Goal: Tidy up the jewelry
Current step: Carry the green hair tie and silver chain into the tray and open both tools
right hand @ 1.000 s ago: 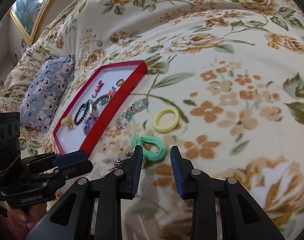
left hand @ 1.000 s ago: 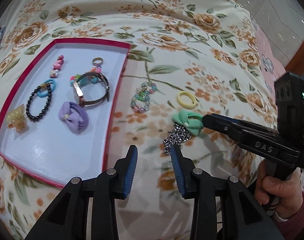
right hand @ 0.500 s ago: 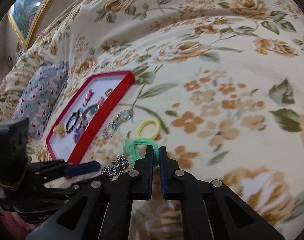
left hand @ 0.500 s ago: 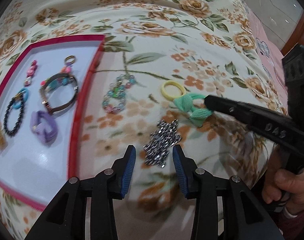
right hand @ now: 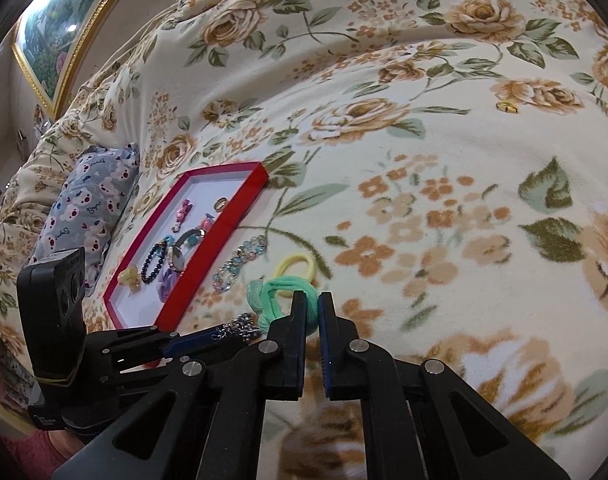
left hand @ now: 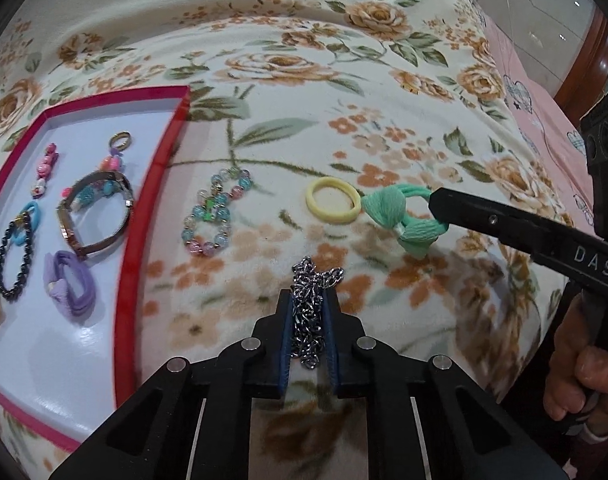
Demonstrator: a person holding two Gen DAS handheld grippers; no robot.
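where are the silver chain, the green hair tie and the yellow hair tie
silver chain point(left hand: 310, 280), left wrist view, bunched links above the fingertips
green hair tie point(left hand: 400, 216), left wrist view, its bow
yellow hair tie point(left hand: 333, 218), left wrist view, lower band

Cream floral blanket point(right hand: 424, 128) with tan roses and green leaves, grey-blue bear-print pillow point(right hand: 90, 204) at its left edge, gold-framed painting point(right hand: 64, 28) on the wall (upper left), pink patterned cloth point(left hand: 544, 112) beyond the blanket's right edge.
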